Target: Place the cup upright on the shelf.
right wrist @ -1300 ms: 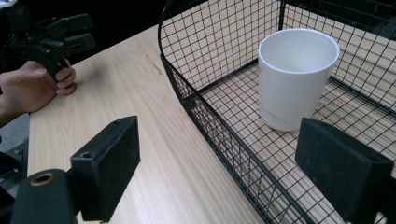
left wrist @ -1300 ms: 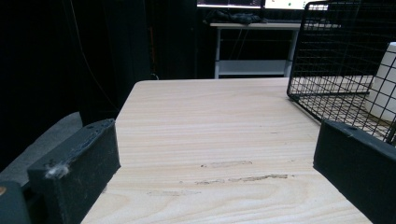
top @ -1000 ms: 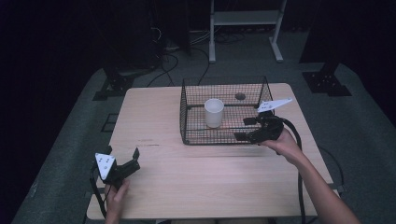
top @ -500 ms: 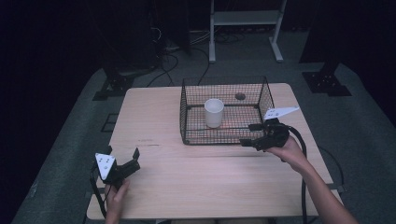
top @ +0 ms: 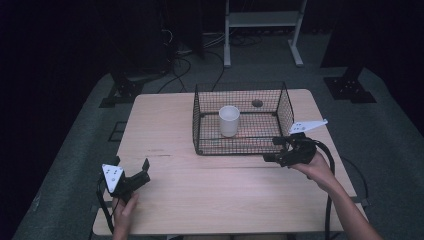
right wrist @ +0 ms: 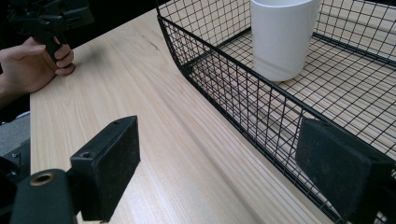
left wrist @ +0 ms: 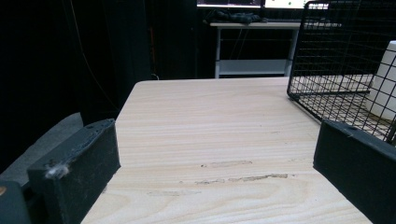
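At the near left corner of the pale wooden table (top: pixel 165 125), the left hand-held gripper (top: pixel 131 172) sits where it was a second ago, its jaws spread wide with nothing between them. In its own view the bare tabletop stretches ahead and the black wire basket (left wrist: pixel 343 56) stands off to the right, with the white cup (left wrist: pixel 385 79) behind the mesh.

The right hand-held gripper (top: pixel 275 150) has changed most. A second ago it was up against the basket's right wall, with its jaws over the rim. Now it has drawn back toward the near edge of the table and lies just outside the black wire basket's (top: pixel 240 117) near right corner. Its jaws stand wide apart and hold nothing. In the right gripper view one jaw is over bare wood and the other is level with the basket's near wall (right wrist: pixel 243 88), though I cannot tell whether it touches the wire.

The white cylindrical ceramic cup (top: pixel 229 120) stands upright on the basket floor, around the middle and toward the near wall, unmoved since the earlier frames. It lies beyond the right hand-held gripper and to its left, with the mesh between them. Farther back in the basket, near the far wall, a small dark round object (top: pixel 257 103) lies on the floor.
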Demonstrator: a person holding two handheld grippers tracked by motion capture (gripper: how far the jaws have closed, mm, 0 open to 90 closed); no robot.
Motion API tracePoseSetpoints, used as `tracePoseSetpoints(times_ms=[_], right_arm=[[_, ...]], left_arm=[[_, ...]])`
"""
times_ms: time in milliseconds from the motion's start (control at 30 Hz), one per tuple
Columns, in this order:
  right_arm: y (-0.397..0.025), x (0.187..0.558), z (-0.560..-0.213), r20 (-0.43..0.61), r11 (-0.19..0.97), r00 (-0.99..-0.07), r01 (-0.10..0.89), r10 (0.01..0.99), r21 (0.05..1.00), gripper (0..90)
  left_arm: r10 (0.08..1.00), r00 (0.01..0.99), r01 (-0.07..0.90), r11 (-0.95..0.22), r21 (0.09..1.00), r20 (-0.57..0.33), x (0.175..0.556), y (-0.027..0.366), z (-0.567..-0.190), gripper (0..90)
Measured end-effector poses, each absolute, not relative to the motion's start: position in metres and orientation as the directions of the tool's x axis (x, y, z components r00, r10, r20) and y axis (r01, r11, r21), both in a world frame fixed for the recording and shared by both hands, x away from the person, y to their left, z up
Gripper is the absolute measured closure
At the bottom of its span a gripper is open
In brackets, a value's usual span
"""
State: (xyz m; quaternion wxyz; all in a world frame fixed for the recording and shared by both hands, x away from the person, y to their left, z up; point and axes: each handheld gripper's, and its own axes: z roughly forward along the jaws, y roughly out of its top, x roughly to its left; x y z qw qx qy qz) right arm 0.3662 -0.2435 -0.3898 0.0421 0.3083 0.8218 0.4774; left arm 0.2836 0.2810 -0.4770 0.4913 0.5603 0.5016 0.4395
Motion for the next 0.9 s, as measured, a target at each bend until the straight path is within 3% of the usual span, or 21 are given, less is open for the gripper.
tracePoseSetpoints(times_ms=[900], right_arm=[[-0.265, 0.336, -0.412, 0.214, 0.338, -0.783, 0.475, 0.584, 0.813, 13.3]], left_arm=[[0.994, 0.108, 0.130, -0.015, 0.991, 0.001, 0.284, 0.281, -0.477, 0.0]])
